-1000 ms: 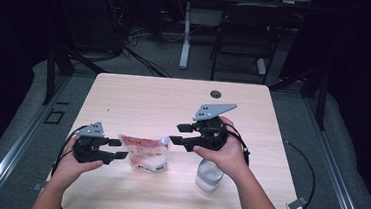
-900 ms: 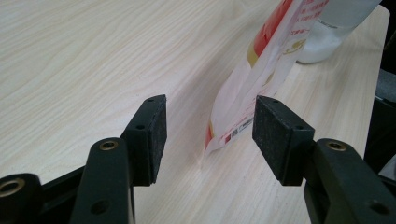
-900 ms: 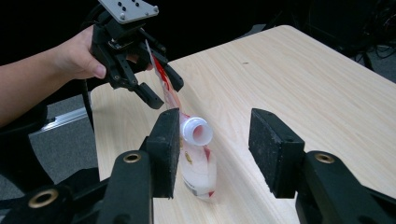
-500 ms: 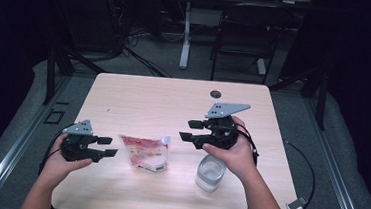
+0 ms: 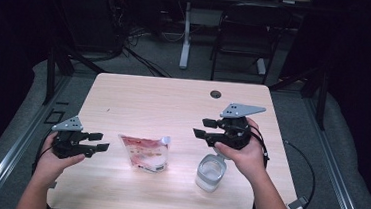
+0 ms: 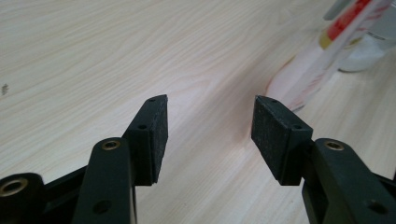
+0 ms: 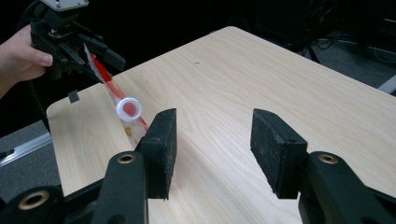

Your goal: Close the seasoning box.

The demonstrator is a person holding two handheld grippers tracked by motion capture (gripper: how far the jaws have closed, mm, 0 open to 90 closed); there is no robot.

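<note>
Both fingers of the left gripper (image 5: 95,142) stand well apart with nothing between them; in the left gripper view one black pad (image 6: 157,132) and its partner frame bare wood. This gripper is held by the left hand (image 5: 55,159) over the left part of the tabletop (image 5: 154,97), and it points to the right, toward a pouch (image 5: 145,153). The pouch lies flat on the tabletop, just right of the left gripper but apart from it. It is clear with red print, and a white spout cap (image 7: 129,108) sits at its upper right corner. Further right, near the front edge, a small clear jar (image 5: 210,172) stands upright on the wood, near the pouch and not touching it. The right hand (image 5: 244,154) is directly behind the jar and partly above it. The right gripper (image 5: 200,127) is in this hand and points left over the tabletop, above the space between pouch and jar. Its fingers (image 7: 162,149) are also spread wide and hold nothing; they have just been opening a little more. A grey three-cornered plate (image 5: 240,110) sits on top of this gripper. Behind it, near the far edge of the tabletop, there is a small dark round hole (image 5: 216,94).
</note>
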